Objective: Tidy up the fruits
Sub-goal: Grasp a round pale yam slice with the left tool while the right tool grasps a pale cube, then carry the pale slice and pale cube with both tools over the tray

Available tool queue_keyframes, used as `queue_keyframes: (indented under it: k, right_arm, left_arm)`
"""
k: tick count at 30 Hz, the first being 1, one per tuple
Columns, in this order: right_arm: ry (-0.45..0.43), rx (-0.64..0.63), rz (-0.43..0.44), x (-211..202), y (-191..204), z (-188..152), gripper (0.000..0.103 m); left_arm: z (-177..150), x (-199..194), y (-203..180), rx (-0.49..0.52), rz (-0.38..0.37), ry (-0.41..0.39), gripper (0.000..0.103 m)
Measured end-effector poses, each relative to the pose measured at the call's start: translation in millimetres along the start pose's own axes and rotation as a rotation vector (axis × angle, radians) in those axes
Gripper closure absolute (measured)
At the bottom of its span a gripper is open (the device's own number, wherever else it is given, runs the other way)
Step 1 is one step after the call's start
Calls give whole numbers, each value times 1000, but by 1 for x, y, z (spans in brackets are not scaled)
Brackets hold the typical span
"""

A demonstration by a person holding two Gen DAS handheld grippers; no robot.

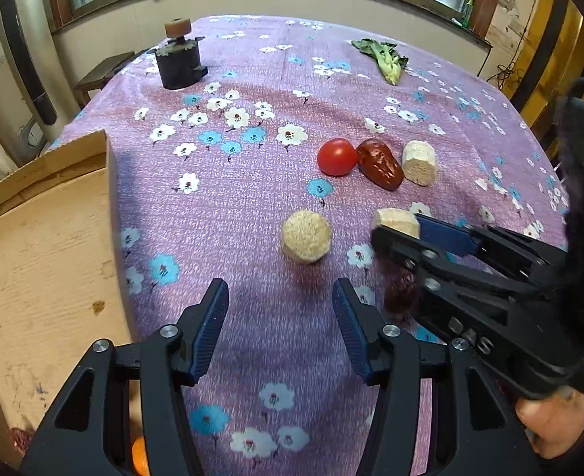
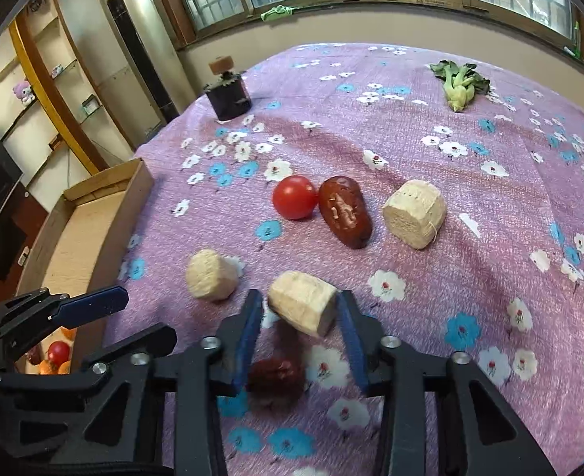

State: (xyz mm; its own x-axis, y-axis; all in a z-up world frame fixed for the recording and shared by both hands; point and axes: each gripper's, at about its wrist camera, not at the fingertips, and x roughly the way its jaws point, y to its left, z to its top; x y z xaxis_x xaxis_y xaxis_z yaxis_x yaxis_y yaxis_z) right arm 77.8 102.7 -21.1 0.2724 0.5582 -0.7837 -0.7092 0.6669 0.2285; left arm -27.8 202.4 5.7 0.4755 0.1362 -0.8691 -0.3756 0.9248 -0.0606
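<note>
The right gripper (image 2: 298, 319) has a pale cut chunk (image 2: 303, 307) between its two blue pads. The right pad touches the cut end of the chunk, but at the left pad a narrow gap seems to remain, so I cannot tell if the grip is firm. Below the chunk, a dark red date (image 2: 276, 377) lies blurred on the flowered cloth (image 2: 470, 277).

The left gripper (image 1: 280, 309) is open and empty. A round pale chunk (image 1: 306, 238) lies on the cloth just ahead of its fingertips, not between them.

Farther away, a tomato (image 2: 294, 197), a second date (image 2: 344, 211) and a third pale chunk (image 2: 415, 213) lie in a row; the tomato and the date touch.

On the side of the right gripper, in the left view, some raised letters show, but they are too blurred to read.

The cardboard box (image 2: 97, 214) stands at the left edge of the cloth. Only the right view shows the fruits in its near corner, red and orange. Only the left view shows the hand (image 1: 554, 424) that holds the right gripper.
</note>
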Motion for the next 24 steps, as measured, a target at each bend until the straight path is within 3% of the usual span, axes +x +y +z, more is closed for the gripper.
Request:
queue_keyframes:
  k: [10,11,13,14,24]
  right_arm:
    - [-86,96,9,-46,-28,-17,67]
    - [-88,105,12,-49,-30,-20,67]
    - [-91,116,15,-54,-31,-24,67]
    - [-92,119,17,-56,-31,-26,67]
    - [-126,117,27,-80,-20,-37,67]
  left_arm:
    - [21,37,-11,-1,25,29,52]
    - [22,37,-13,8,38,16,56]
    - [22,37,-16,18,34,11,74]
    - [21,36,-18,24,22,8,75]
    - [-3,0,-17,30,2,-67,75]
